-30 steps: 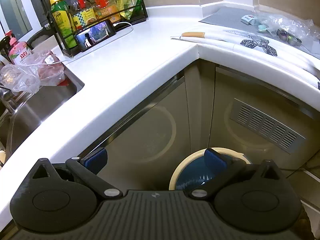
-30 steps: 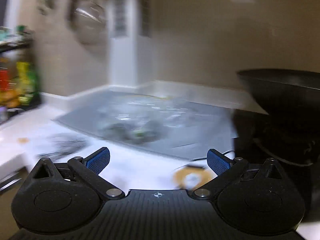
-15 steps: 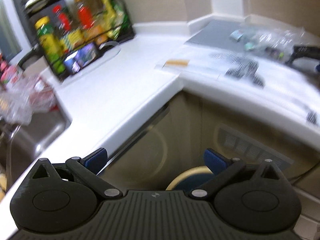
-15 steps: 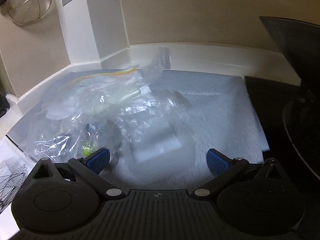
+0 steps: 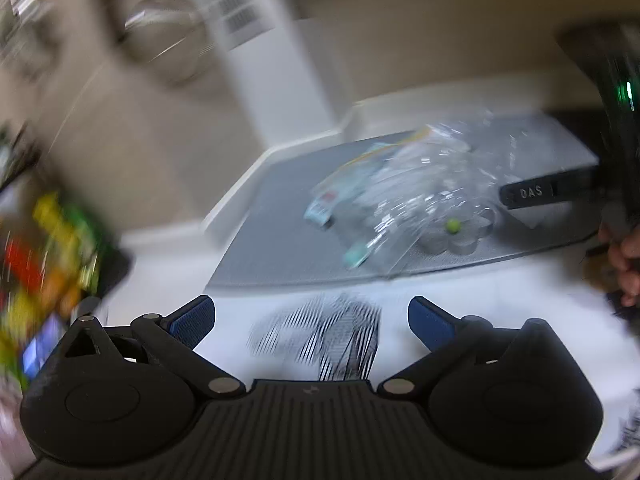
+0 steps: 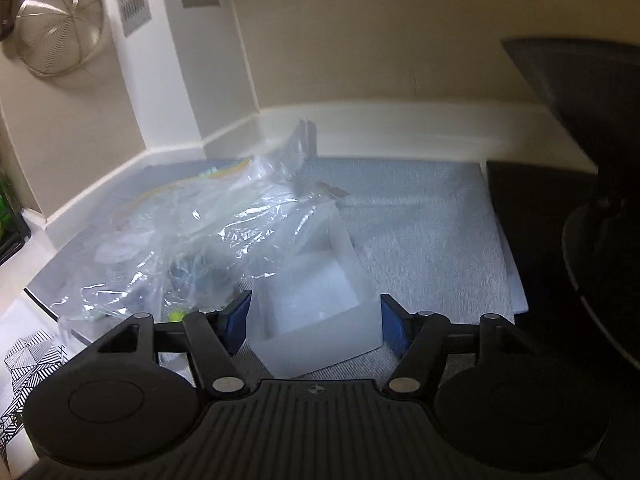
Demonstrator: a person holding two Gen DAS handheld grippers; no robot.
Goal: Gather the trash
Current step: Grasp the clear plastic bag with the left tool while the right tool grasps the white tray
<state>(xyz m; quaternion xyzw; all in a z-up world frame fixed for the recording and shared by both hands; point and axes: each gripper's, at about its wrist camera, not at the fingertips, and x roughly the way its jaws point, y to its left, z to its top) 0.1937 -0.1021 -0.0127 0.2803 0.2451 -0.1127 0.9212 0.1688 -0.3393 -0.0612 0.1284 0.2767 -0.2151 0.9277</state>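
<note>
A heap of clear plastic bags and wrappers lies on a grey mat in the counter corner. A shallow white tray sits at the heap's near right edge. My right gripper straddles this tray; its jaws are closing and the blue pads meet the tray's two sides. In the blurred left wrist view the same plastic heap lies ahead on the mat. My left gripper hangs open over the white counter with nothing between its fingers. The right gripper's black body reaches into the heap from the right.
A black pan stands on a dark hob at the right. A wire strainer hangs on the wall. Black-patterned paper lies on the counter before the mat. Blurred bottles stand at the left, and a hand shows at the right edge.
My right gripper reached the plastic heap and narrowed its jaws around the white tray. My left gripper swung up from the bin below the counter toward the mat and heap.
</note>
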